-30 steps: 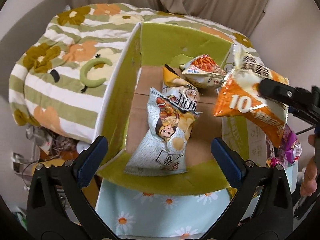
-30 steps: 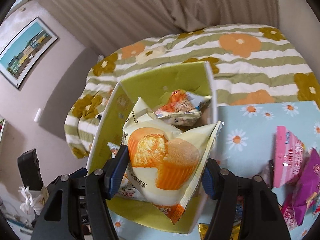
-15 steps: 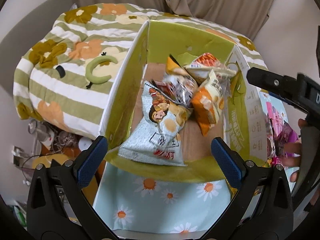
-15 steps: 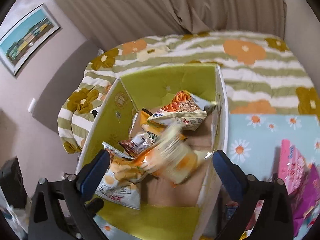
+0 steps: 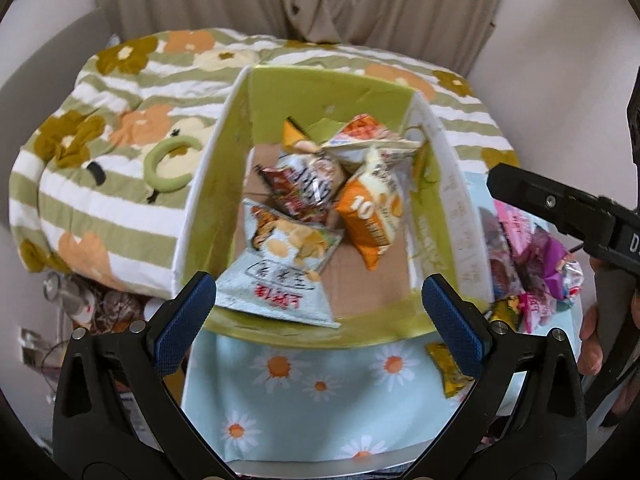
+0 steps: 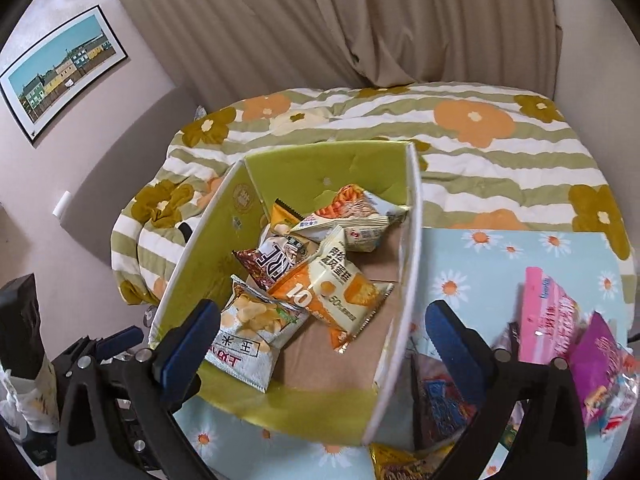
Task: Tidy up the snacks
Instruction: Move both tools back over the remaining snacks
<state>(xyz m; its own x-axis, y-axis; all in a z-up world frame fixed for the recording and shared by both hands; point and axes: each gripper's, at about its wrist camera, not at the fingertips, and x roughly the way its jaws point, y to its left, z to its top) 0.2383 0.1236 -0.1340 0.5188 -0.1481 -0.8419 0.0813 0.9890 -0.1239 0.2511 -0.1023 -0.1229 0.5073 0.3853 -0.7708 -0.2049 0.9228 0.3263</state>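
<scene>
A green cardboard box (image 5: 328, 100) (image 6: 320, 168) stands on the daisy-print table and holds several snack packets. The orange cake packet (image 5: 372, 216) (image 6: 332, 292) lies on the box floor against a brown and silver packet (image 5: 308, 184) (image 6: 272, 260). A pale corn-chip bag (image 5: 280, 276) (image 6: 248, 332) lies nearest me. My left gripper (image 5: 320, 312) hangs open over the box's near wall, holding nothing. My right gripper (image 6: 320, 336) is open and holds nothing, above the box's near right corner. One of its fingers (image 5: 532, 196) shows at the right of the left wrist view.
Pink and purple snack packs (image 5: 532, 248) (image 6: 552, 320) lie on the table right of the box. A yellow packet (image 5: 450, 368) (image 6: 400, 464) lies near the front edge. A striped flower quilt (image 6: 480, 152) covers the bed behind. A person's hand (image 5: 592, 344) is at far right.
The right gripper opened and let go of the orange cake packet, which dropped into the box. Both grippers have drawn back and up from the box.
</scene>
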